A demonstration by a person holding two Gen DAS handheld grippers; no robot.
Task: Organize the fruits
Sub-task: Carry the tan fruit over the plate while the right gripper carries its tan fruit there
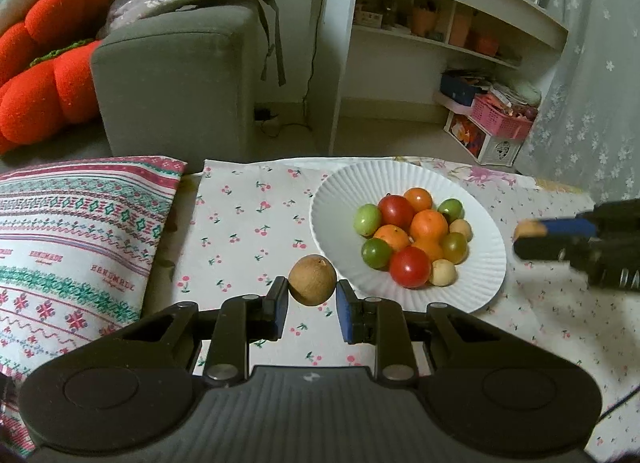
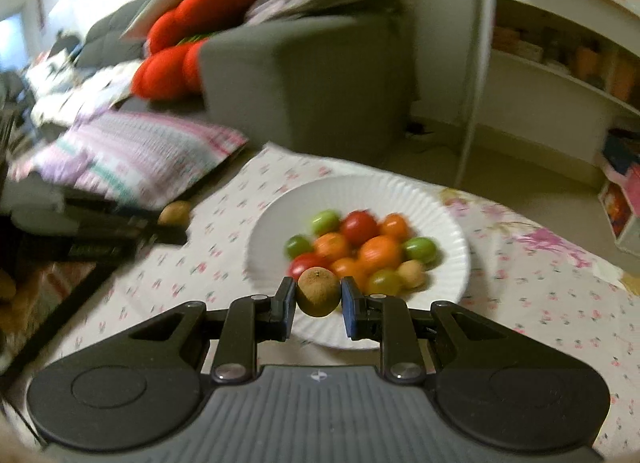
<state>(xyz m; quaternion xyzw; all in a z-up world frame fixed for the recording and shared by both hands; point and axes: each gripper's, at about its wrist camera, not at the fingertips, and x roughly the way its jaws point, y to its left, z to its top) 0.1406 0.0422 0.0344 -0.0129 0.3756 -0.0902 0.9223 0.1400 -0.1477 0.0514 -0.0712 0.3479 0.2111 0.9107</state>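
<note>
Nearest in the left wrist view, the left tongs (image 1: 311, 297) are clamped on a brown round fruit (image 1: 312, 280), pinched at its sides between the blue pads and held clear above the cherry-print cloth (image 1: 248, 223) that covers the worktop. In the right wrist view the right tongs (image 2: 318, 303) likewise grip a second brown fruit (image 2: 317, 292), held over the near rim of the white plate (image 2: 452, 219). That view is smeared, so finer detail there cannot be read.

Just beyond, the plate holds the pile of fruit (image 1: 414, 237): red, orange and green ones heaped together, with two pale ones at its right and near edge. The plate sits right of the left tongs and a little farther away; the right tongs appear at the far right edge of the left view, beside the plate.

The step in hand seems to be carrying both brown fruits to the plate. To do it well, each should be brought low over a bare patch of the plate, not atop the heap, and released gently so nothing rolls off. One hand at a time would avoid a clash over the plate.

Farther left lies a striped cushion (image 1: 72, 231); behind stand a grey sofa (image 1: 176, 75) and white shelves (image 1: 440, 23).
</note>
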